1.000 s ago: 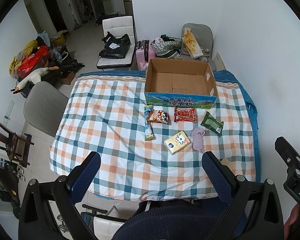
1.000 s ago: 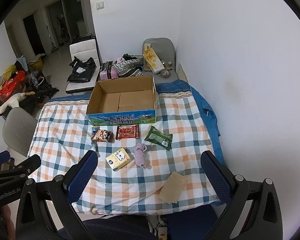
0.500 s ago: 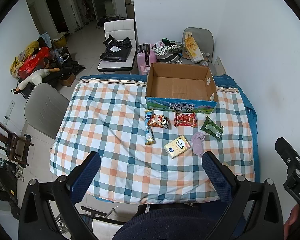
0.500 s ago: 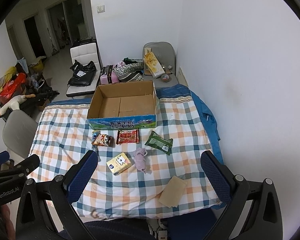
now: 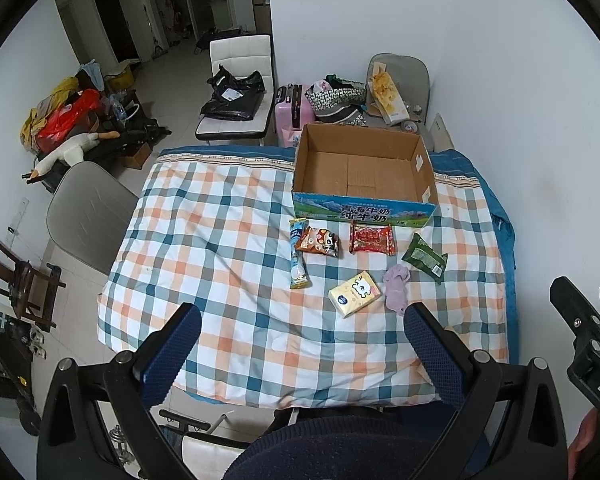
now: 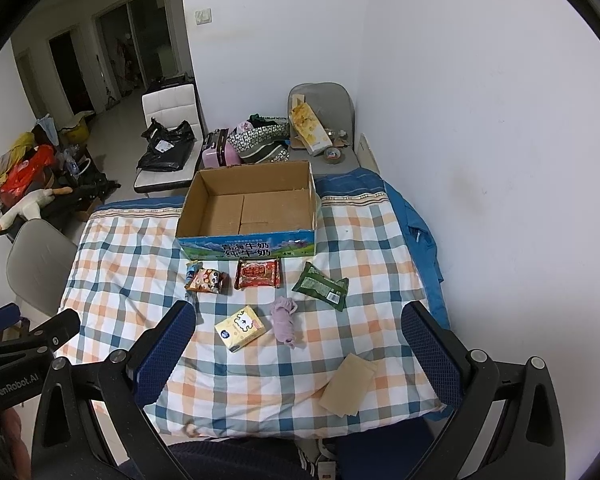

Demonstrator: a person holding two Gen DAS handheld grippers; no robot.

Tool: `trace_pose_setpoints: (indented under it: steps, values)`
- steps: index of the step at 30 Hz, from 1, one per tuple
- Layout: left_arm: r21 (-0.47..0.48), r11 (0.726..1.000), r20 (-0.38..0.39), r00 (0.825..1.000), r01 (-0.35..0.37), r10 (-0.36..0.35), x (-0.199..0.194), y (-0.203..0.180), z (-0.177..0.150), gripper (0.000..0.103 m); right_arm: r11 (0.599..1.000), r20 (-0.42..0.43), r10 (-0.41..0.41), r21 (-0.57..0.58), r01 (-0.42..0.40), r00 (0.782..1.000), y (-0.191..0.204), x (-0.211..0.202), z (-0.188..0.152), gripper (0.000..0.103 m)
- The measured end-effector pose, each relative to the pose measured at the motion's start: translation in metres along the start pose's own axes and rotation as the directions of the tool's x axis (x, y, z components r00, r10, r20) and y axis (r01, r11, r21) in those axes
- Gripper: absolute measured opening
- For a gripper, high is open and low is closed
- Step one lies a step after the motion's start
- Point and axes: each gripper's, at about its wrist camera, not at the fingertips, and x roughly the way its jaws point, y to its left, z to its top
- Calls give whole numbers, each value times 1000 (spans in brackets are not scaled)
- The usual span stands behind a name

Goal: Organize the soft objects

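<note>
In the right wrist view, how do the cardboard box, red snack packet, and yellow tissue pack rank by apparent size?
1. Cardboard box, clearly largest.
2. Yellow tissue pack and red snack packet look alike; the pack lies nearer, so unsure.

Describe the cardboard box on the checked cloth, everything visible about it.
The cardboard box is a shallow, open-topped brown carton with nothing inside; its bottom flaps lie flat. The outer front wall is printed blue and green with white Chinese characters. It sits upright at the far edge of the checked cloth, just behind the row of snack packets, apparently touching none.
</note>
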Motion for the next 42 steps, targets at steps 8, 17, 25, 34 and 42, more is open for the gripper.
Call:
trace_pose_setpoints:
  steps: [8,17,25,34,42]
  values:
    - [24,1000,-37,999,2,-1,30,-9,16,103,999,-78,26,39,-23,997,-7,39,-1,103]
    - [200,980,-204,979,18,23,169,-55,-5,103,992,-307,52,128,-13,950,-50,190,-28,103]
    - [369,927,-327,943,68,61,306,-107,-26,102,992,-458,79,123,-25,885,-73,326,-62,103]
    - [550,823,-451,880,141,150,409,-142,-50,99,994,-543,108,85,-73,833,-77,401,-80,103]
    - [399,906,-506,858,141,89,419,-119,-52,70,972,-589,233,159,-171,774,-66,437,-88,103]
